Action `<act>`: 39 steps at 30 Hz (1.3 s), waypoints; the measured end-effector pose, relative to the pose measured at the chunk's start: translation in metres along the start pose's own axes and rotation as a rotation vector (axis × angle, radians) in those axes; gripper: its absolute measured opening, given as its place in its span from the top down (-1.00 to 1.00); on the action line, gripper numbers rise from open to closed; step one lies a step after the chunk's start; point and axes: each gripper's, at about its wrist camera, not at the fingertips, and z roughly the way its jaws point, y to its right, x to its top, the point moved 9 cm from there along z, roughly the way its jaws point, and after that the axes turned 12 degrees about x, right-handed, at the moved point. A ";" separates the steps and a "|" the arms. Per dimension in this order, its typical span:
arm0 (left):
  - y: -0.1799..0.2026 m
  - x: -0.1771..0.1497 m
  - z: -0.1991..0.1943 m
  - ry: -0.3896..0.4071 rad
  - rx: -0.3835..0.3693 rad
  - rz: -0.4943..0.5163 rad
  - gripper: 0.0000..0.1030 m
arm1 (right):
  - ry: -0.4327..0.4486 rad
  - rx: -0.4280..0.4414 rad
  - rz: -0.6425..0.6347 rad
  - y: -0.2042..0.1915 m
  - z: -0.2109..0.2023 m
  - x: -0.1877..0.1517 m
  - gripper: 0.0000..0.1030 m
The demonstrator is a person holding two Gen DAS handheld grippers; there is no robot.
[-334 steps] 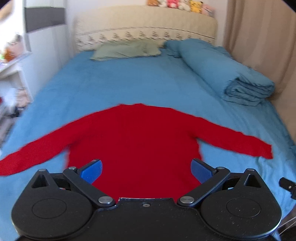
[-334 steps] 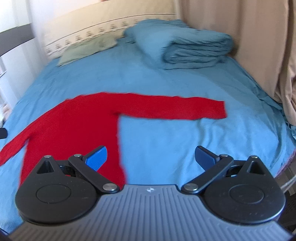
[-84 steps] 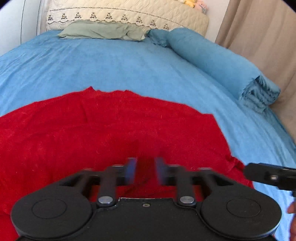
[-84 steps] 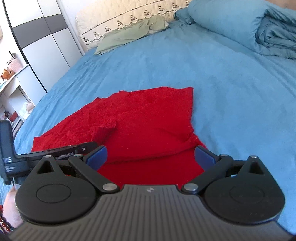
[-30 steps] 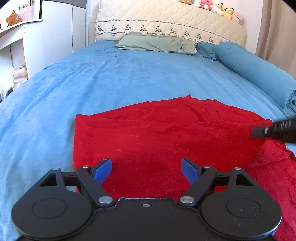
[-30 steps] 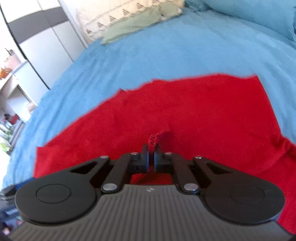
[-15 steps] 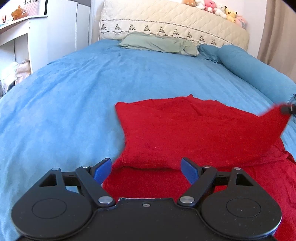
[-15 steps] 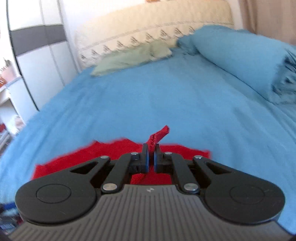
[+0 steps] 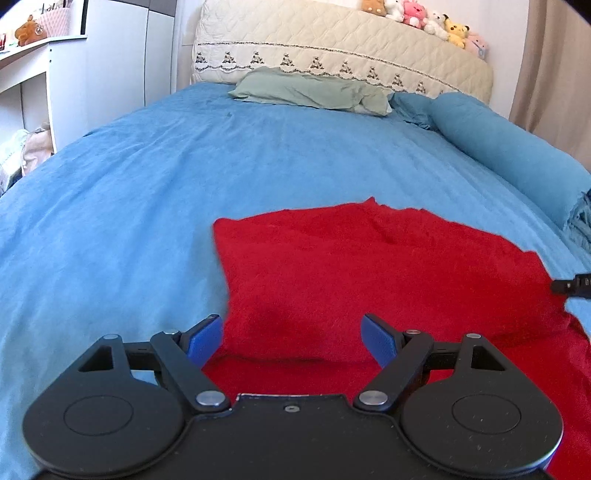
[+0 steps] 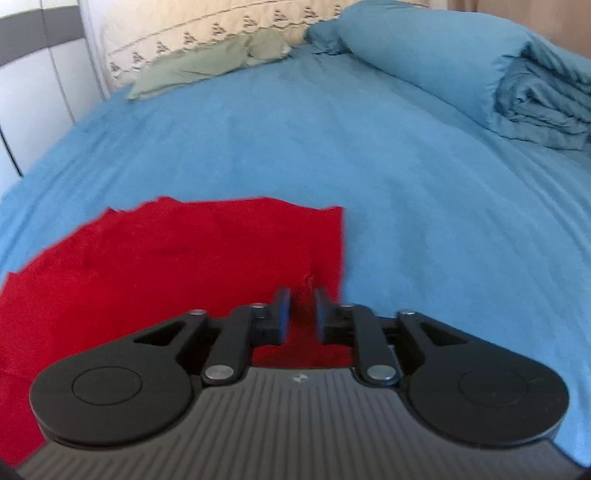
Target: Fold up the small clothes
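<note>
Red sweater [image 9: 373, 273] is lying folded on the bed [image 9: 147, 192], near its foot edge. Left gripper [image 9: 291, 338] is hovering over it, jaws spread. Right gripper [image 10: 302, 314] jaws are sitting slightly parted around a sweater tuft at the fold's right edge.

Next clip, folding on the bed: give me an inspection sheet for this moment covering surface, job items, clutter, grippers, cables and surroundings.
Surface: blue bedsheet, lightly creased.
Job's things: red sweater, folded over on itself into a rough rectangle, lying on the sheet.
Clutter: green pillow and folded blue duvet at the far end of the bed.
Grippers: left gripper open, above the sweater's near edge; right gripper with fingers slightly apart, a tuft of red fabric between them.
Cables: nothing seen.
Surroundings: quilted headboard with plush toys on top, white wardrobe, beige curtain.
</note>
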 end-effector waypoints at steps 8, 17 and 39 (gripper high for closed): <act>0.028 0.023 0.016 0.028 -0.027 0.030 -0.67 | 0.141 0.029 -0.168 -0.033 -0.025 0.002 -0.92; 0.045 0.004 0.055 -0.058 -0.048 0.078 -0.69 | 0.008 0.142 -0.220 -0.057 0.022 -0.036 -0.90; 0.035 0.000 0.019 -0.100 0.016 0.117 -1.00 | 0.050 0.134 -0.217 -0.039 -0.022 -0.045 -1.00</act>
